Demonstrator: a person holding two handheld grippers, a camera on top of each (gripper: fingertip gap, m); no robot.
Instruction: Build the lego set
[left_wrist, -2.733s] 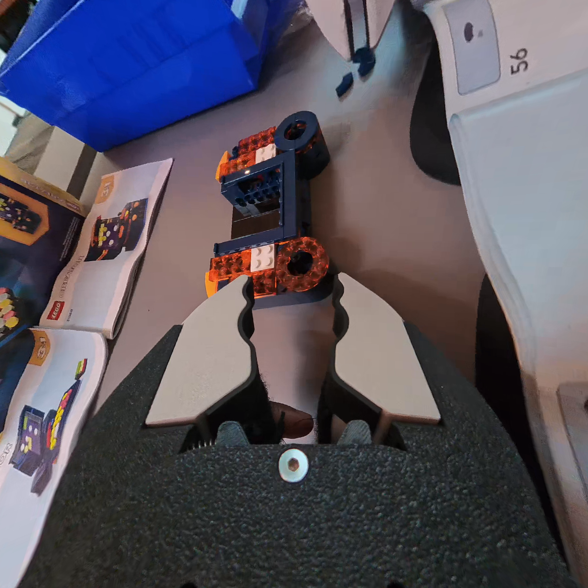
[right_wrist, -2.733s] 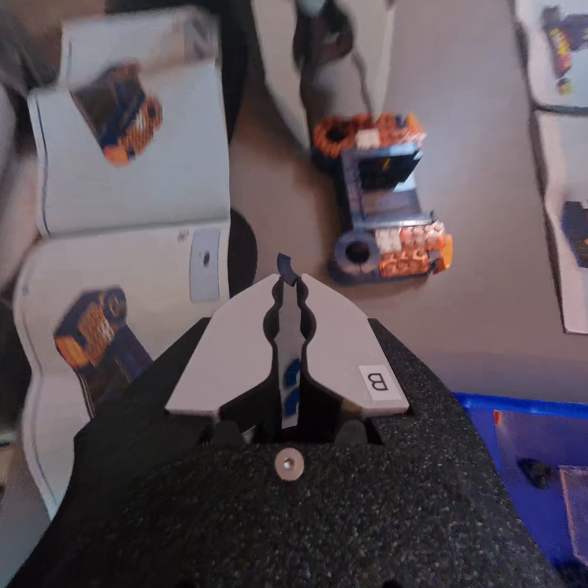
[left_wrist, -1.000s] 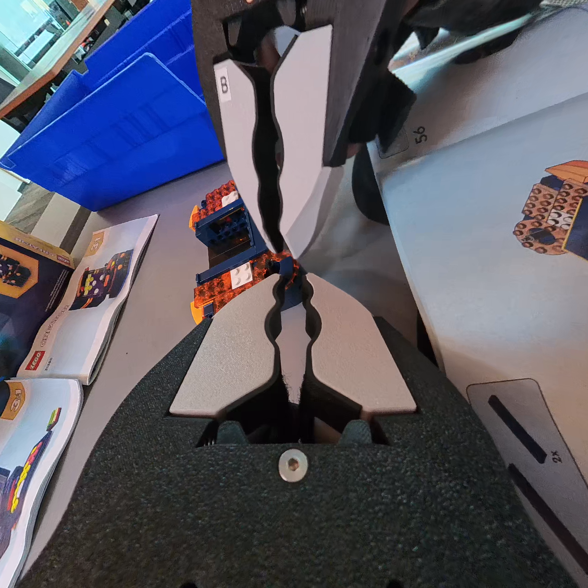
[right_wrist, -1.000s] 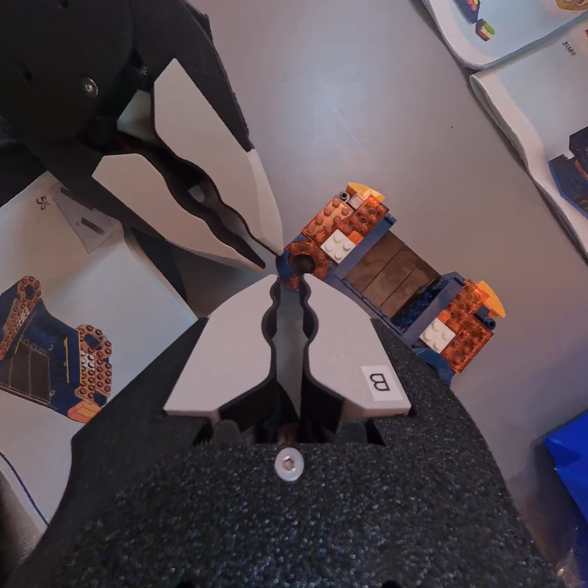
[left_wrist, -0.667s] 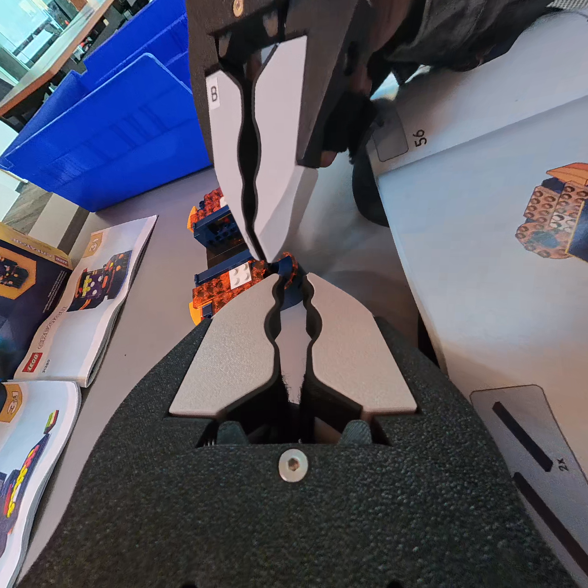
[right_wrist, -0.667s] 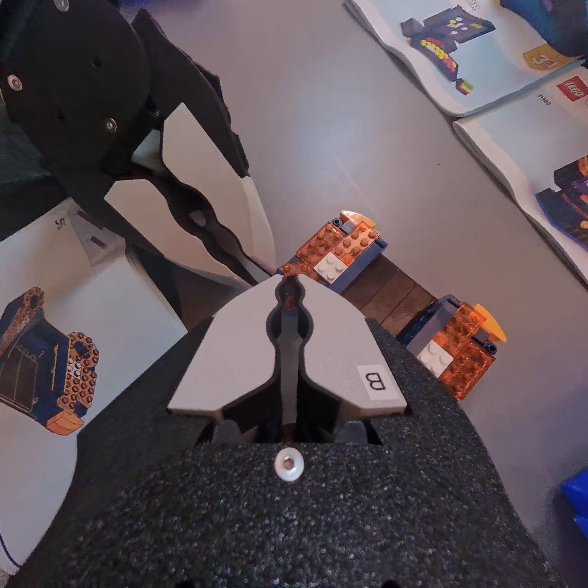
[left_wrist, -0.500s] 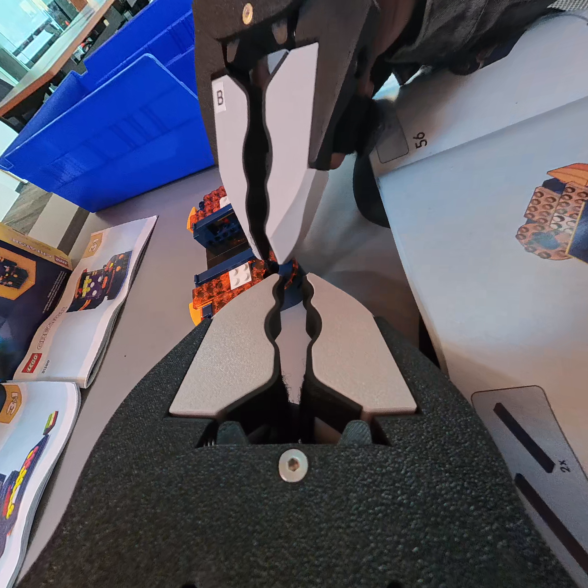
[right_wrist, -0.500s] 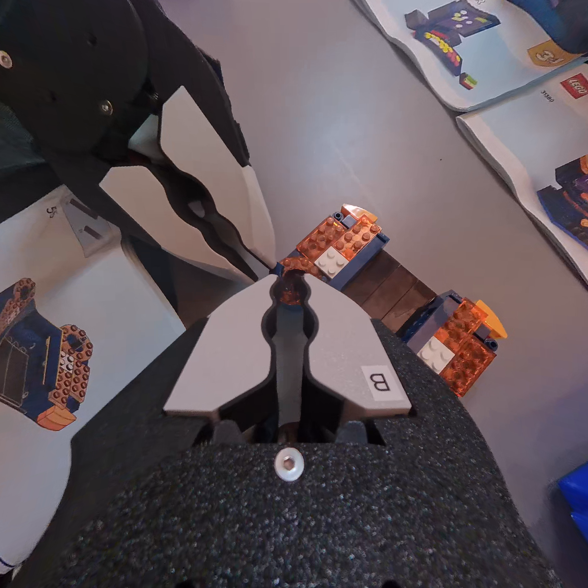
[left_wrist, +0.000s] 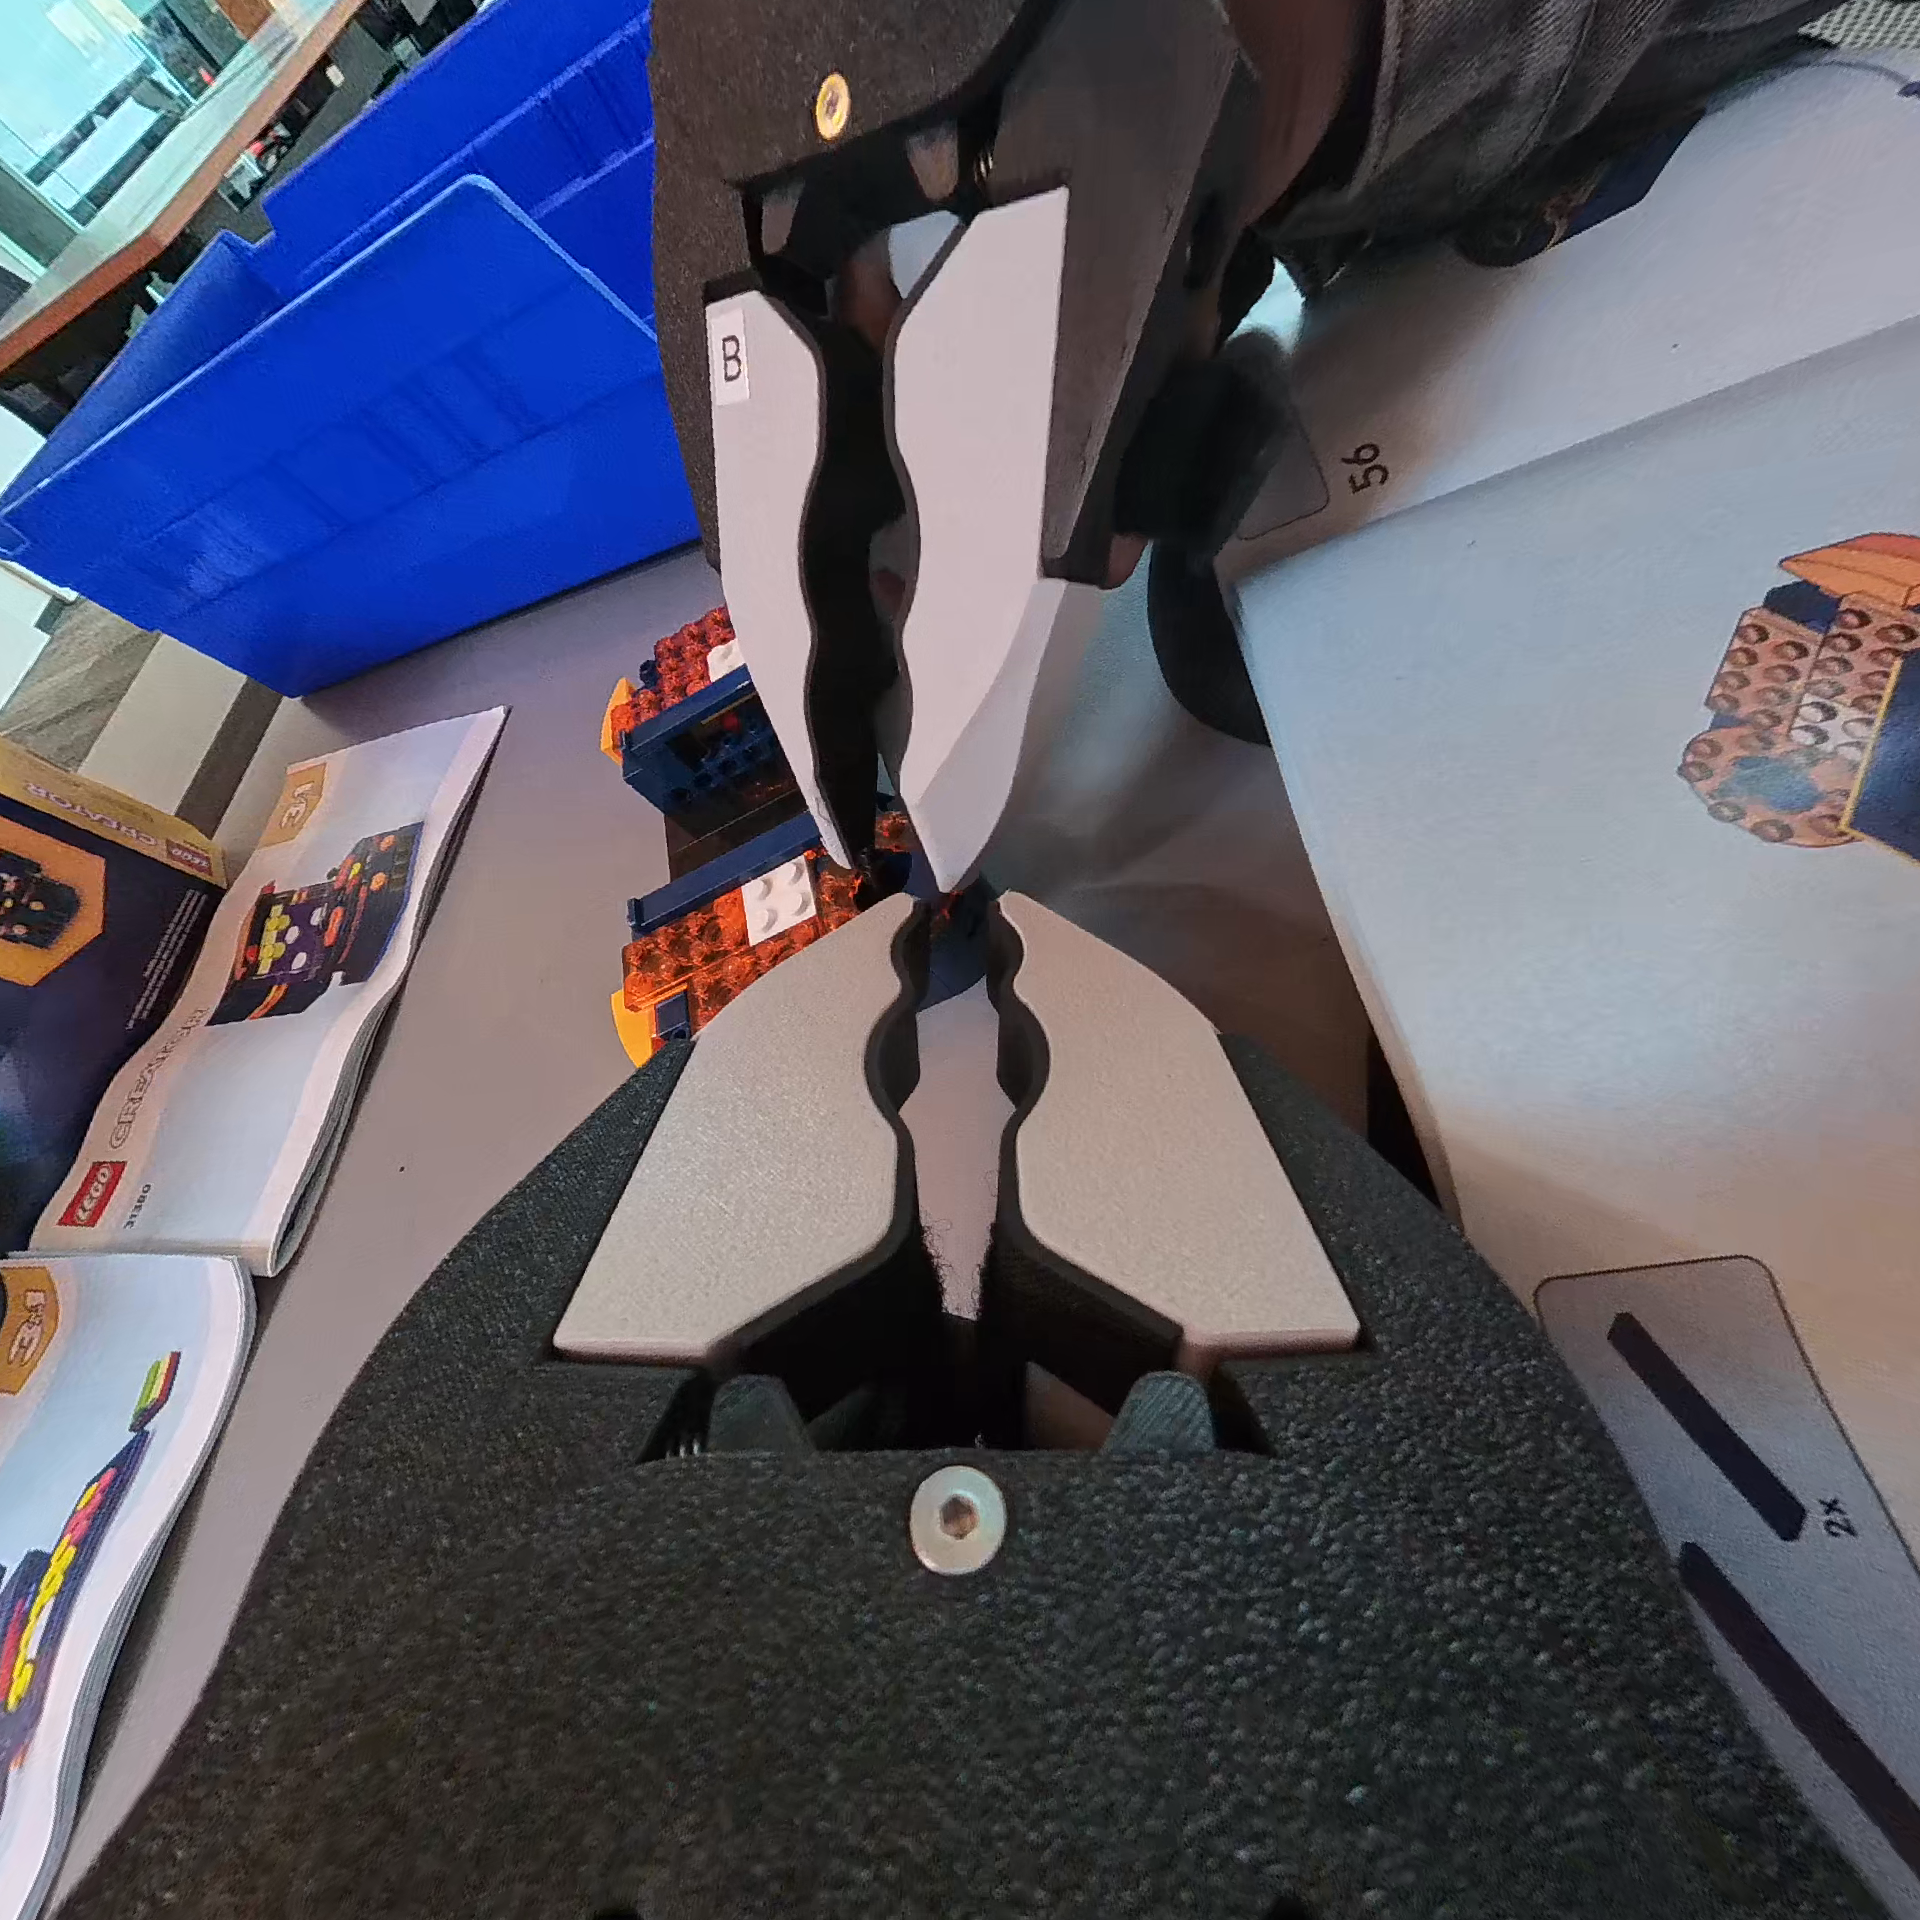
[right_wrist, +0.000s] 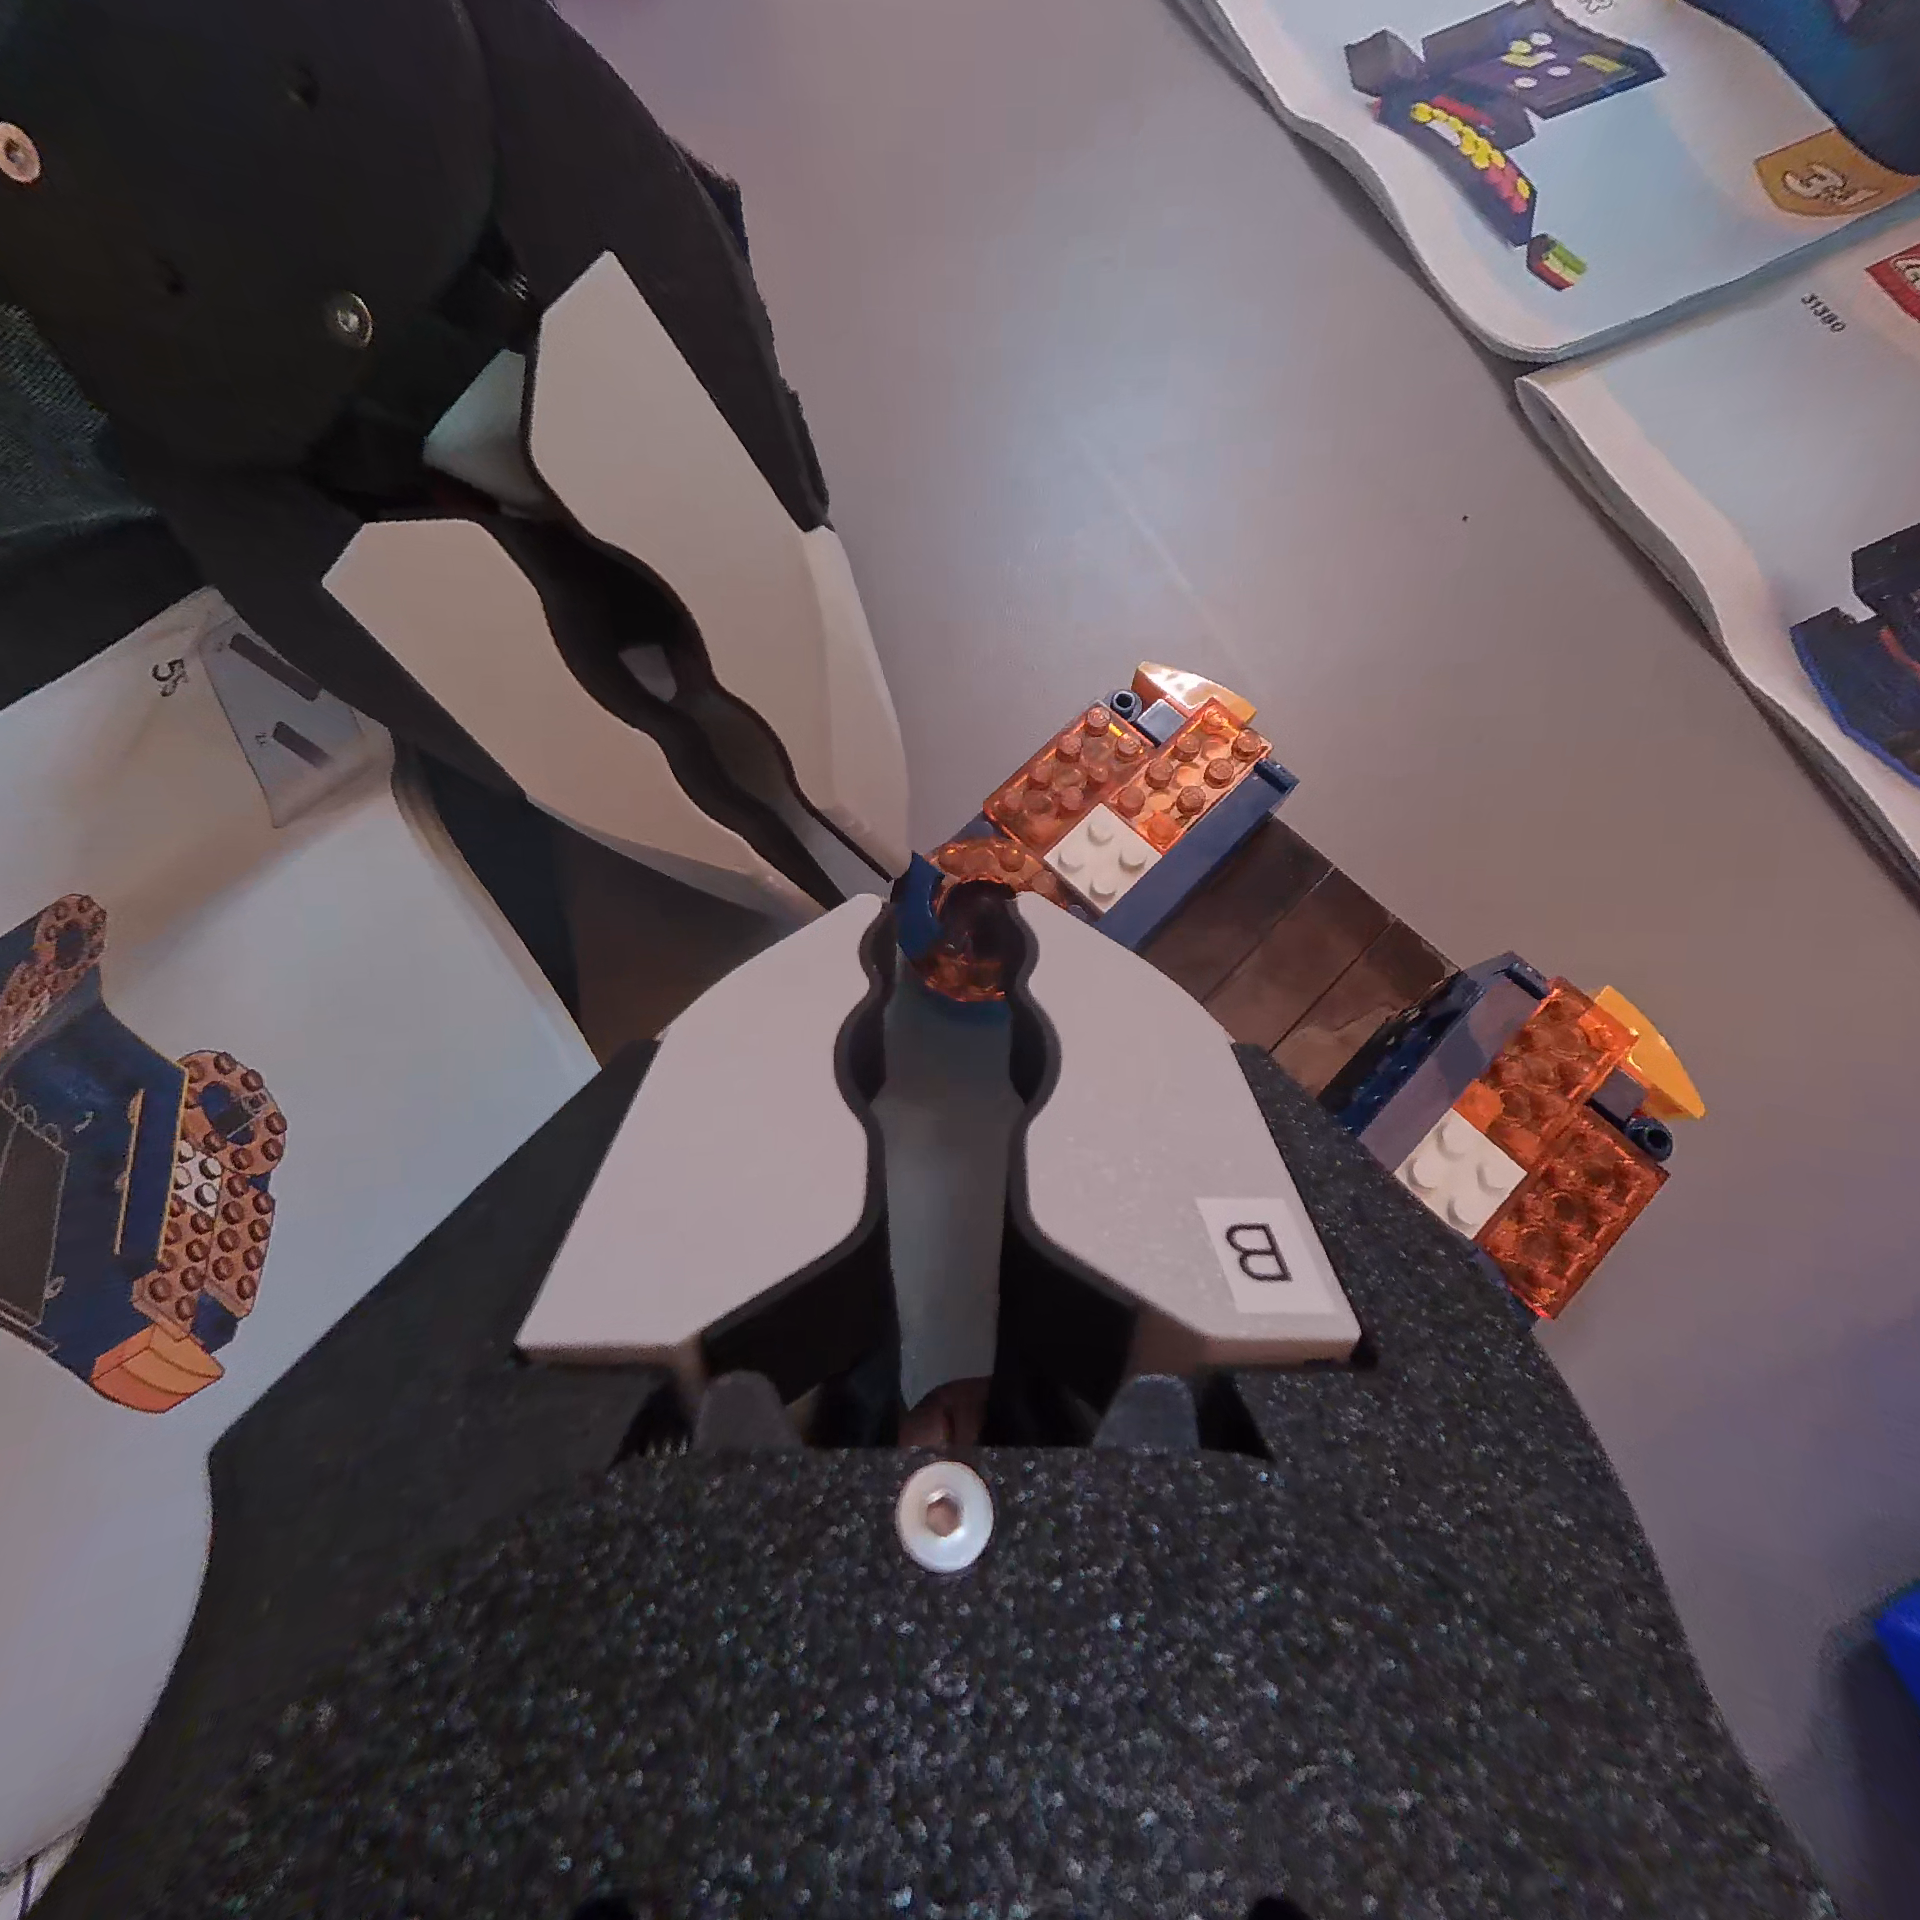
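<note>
The lego model (left_wrist: 779, 904), dark blue with clear orange and white bricks and a ring at each end, lies on the grey table. It also shows in the right wrist view (right_wrist: 1122, 821). My left gripper (left_wrist: 958, 909) is nearly closed, pinching the dark blue rim of the near ring (right_wrist: 966, 951); its tips show in the right wrist view (right_wrist: 894, 857). My right gripper (right_wrist: 948, 914) comes down from above and meets it tip to tip (left_wrist: 894, 873). Its jaws stand slightly apart on either side of the orange ring.
Blue bins (left_wrist: 364, 416) stand at the back left. Closed booklets (left_wrist: 270, 987) and a set box (left_wrist: 62, 883) lie to the left. A large open instruction book (left_wrist: 1610, 831) lies to the right. A person's sleeve (left_wrist: 1455, 125) is behind the right gripper. Less than 4 cm separates the two grippers' tips.
Both grippers came to the near ring of the model. The left went from open to pinching the ring. The right gripper's jaws have parted slightly, and its small dark blue piece no longer shows between them.
</note>
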